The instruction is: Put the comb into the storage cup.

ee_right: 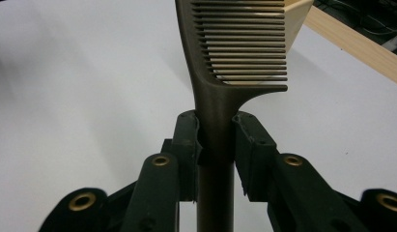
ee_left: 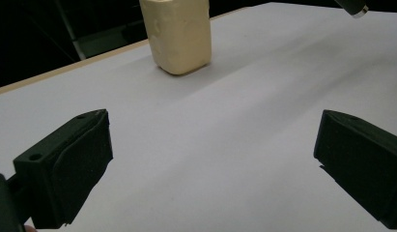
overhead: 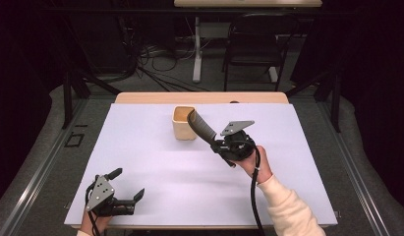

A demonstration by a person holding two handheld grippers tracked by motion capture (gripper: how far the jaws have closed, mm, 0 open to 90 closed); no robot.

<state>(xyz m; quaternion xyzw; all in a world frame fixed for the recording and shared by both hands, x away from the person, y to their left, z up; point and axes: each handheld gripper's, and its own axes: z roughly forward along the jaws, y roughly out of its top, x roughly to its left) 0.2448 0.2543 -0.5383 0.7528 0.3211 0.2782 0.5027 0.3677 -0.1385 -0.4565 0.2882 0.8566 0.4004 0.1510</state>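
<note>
A white sheet (overhead: 155, 162) covers most of the table (overhead: 140, 98), whose bare wooden edge shows as a strip along the sheet's far side, just above the frame's centre. Beyond it, in the upper middle of the high view, a dark chair (overhead: 253, 46) stands on the grey floor beside a white desk leg (overhead: 196, 49). Black cables (overhead: 150, 61) lie tangled on the floor to the left of that leg.

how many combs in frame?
1. The comb is clamped by its handle in the right claw, toothed end tipped into the wooden cup. The cup's inside is partly hidden.
</note>
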